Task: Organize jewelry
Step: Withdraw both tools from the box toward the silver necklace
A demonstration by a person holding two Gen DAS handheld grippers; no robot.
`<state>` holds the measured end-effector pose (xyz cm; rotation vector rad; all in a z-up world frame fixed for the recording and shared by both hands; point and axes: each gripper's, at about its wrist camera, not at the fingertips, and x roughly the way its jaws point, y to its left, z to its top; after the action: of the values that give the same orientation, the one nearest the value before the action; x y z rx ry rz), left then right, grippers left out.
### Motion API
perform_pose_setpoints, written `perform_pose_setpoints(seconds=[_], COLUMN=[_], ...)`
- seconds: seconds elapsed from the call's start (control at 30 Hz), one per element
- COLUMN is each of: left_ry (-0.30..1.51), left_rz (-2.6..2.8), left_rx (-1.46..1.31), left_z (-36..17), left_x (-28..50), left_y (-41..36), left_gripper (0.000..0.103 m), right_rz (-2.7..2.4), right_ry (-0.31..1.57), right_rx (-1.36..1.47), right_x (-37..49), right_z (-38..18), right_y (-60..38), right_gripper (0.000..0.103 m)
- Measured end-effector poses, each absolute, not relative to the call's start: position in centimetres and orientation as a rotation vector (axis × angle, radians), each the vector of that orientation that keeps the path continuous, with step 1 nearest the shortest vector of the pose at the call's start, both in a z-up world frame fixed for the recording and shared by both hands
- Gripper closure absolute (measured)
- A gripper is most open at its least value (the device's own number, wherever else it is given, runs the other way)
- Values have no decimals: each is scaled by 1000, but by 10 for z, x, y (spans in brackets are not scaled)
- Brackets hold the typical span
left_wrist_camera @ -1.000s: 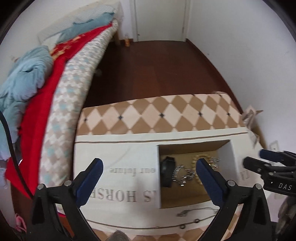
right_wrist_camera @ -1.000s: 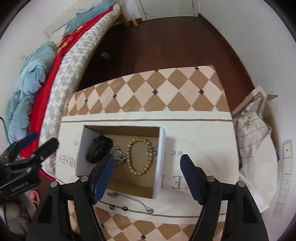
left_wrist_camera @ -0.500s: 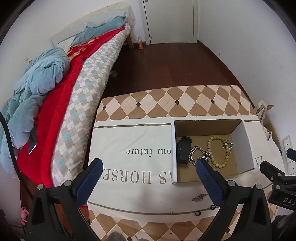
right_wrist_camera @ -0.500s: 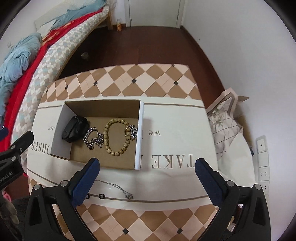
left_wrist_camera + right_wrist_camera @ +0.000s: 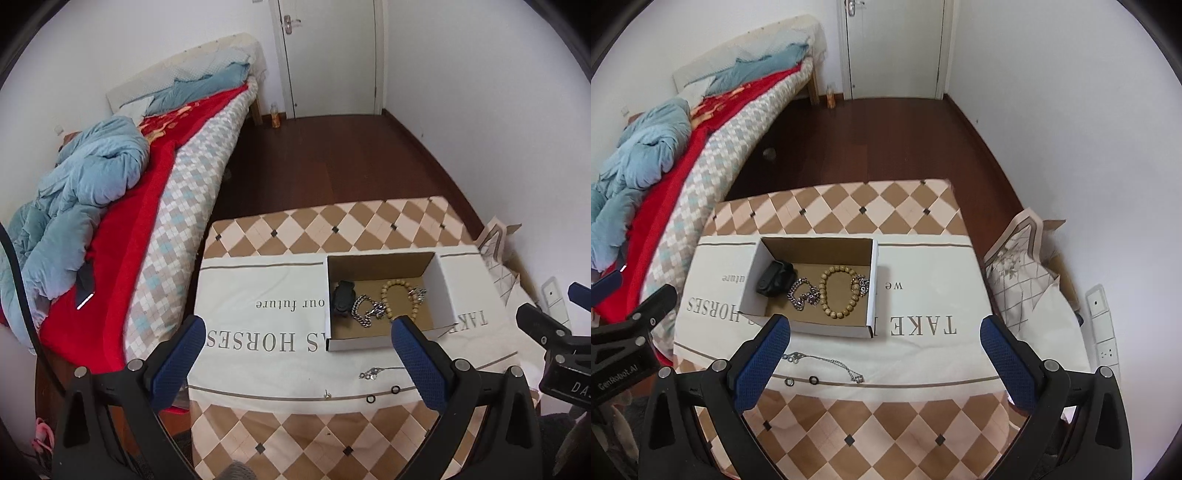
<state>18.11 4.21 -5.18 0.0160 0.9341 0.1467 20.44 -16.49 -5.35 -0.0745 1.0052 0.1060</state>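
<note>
Both tongs [image 5: 882, 354] are black frames with silver screws, blue textured pads [image 5: 759, 363] and white lettering.

Checkered table [image 5: 849, 417] carries white printed cloth [image 5: 923, 295]. On cloth: open cardboard box [image 5: 873, 284] at 10 o'clock, thin chain [image 5: 827, 363] and two black rings [image 5: 801, 381] at 7.

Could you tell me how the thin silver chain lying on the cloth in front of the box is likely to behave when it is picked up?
The thin silver chain lies in a loose curve, so it will probably hang limp. Its fine links suggest it is light and may slip from the wide pads. It lies flat on the cloth, so pinching may be awkward.
</note>
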Motion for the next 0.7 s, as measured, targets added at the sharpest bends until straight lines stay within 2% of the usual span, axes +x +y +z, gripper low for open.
perform_pose_setpoints(seconds=[0.3, 0.5, 0.53, 0.57, 0.63, 0.7], left_ry=[876, 847, 851, 873, 911, 954], left_rz=[176, 302, 318, 329, 349, 389], left_rx=[-33, 25, 33, 42, 57, 109], left_z=[-15, -31, -39, -52, -71, -97], left_x=[149, 143, 143, 145, 147, 149], left_y=[46, 51, 52, 53, 54, 54], left_gripper=[0, 0, 0, 0, 0, 0], right_rz=[148, 124, 128, 138, 153, 200], right_ry=[920, 948, 962, 998, 1065, 1128], right_rx=[-21, -14, -2, 20, 33, 80], right_x=[167, 159, 160, 163, 168, 174], right_z=[-5, -30, -40, -56, -84, -119], right_y=[-173, -188, -192, -197, -201, -205], right_gripper=[0, 0, 6, 25, 49, 49])
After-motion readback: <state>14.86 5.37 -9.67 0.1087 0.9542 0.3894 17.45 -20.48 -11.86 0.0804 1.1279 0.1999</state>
